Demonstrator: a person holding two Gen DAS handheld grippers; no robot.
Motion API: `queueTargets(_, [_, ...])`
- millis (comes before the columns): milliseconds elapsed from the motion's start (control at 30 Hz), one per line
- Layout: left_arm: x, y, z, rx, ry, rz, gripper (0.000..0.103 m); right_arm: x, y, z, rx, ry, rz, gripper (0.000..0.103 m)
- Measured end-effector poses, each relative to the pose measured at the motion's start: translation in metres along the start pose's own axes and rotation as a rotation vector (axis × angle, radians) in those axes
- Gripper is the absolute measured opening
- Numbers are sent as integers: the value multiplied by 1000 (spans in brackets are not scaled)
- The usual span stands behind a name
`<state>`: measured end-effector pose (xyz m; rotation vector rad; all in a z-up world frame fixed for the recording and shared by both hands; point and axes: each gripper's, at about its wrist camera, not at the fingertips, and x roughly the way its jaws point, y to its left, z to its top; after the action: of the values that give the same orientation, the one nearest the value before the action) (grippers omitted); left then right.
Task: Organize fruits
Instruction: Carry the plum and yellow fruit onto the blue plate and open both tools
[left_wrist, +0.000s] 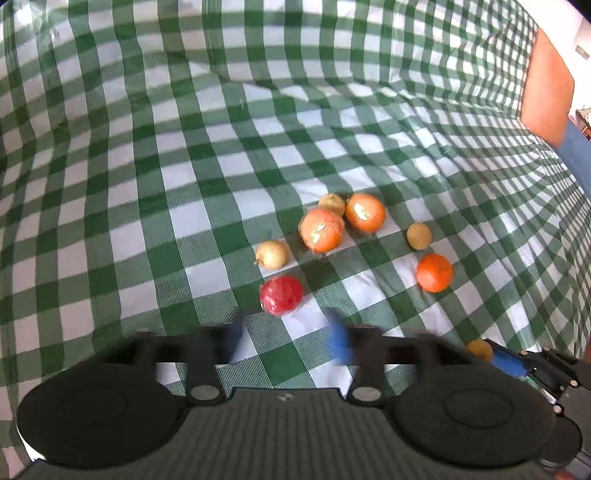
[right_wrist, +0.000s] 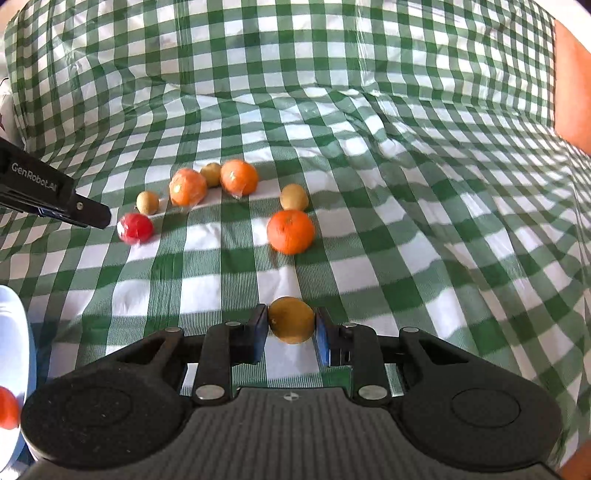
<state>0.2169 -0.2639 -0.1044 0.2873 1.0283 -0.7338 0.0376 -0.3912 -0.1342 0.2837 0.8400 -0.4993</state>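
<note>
The right gripper is showing a black body with ribbed grey casing, round silver pivot screws and blue pads. At nine o'clock in the right wrist view, the left gripper is appearing as a black block lettered "GenRobot.AI". Its own blue fingertips are blurring.

Under me lay a cloth checked in green and white. On it sat three orange fruits, one bare and two glossy in clear wrap, a red one, and small yellow-brown ones. My right pads were blue, the frame black, pinching a yellow-brown fruit.
</note>
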Motion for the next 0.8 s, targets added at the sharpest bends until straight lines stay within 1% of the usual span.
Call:
queueTargets(67, [7,2,1,-4,-10,15,78,1,-1,-1,9,-7,0,29])
queueTargets(167, [29,2,9,-14,29,20,78,8,-3,0,11,-11,-9,29])
queueTargets(233, [40,0,12,-5,43,31,75,15,-6,0,16,-2,-14,29])
queueTargets(267, [45,-1,12,1,51,31,63,19,-8,0,17,4,-19,29])
queueTargets(300, [50,-3,12,8,66,34,41,21,-9,-1,13,2,-19,29])
queueTargets(333, [52,-4,11,12,73,45,35,22,-8,-2,2,-7,-19,29])
queueTargets(400, [48,-8,9,25,58,72,34,22,-7,-4,-31,-19,-22,29])
queueTargets(433, [44,-9,7,30,48,74,34,22,-5,-5,-48,-24,-25,29])
queueTargets(500, [33,-9,5,18,33,65,34,20,-2,-5,-77,-22,-23,29])
queueTargets(567, [15,-8,3,-3,3,43,34,15,-2,-3,-63,-15,-8,29])
queueTargets(700, [-37,-7,-11,-65,-60,17,34,-11,7,6,-79,-53,22,29])
queueTargets(800, [-82,-2,-33,-128,-92,38,34,-43,19,13,-107,-88,68,29])
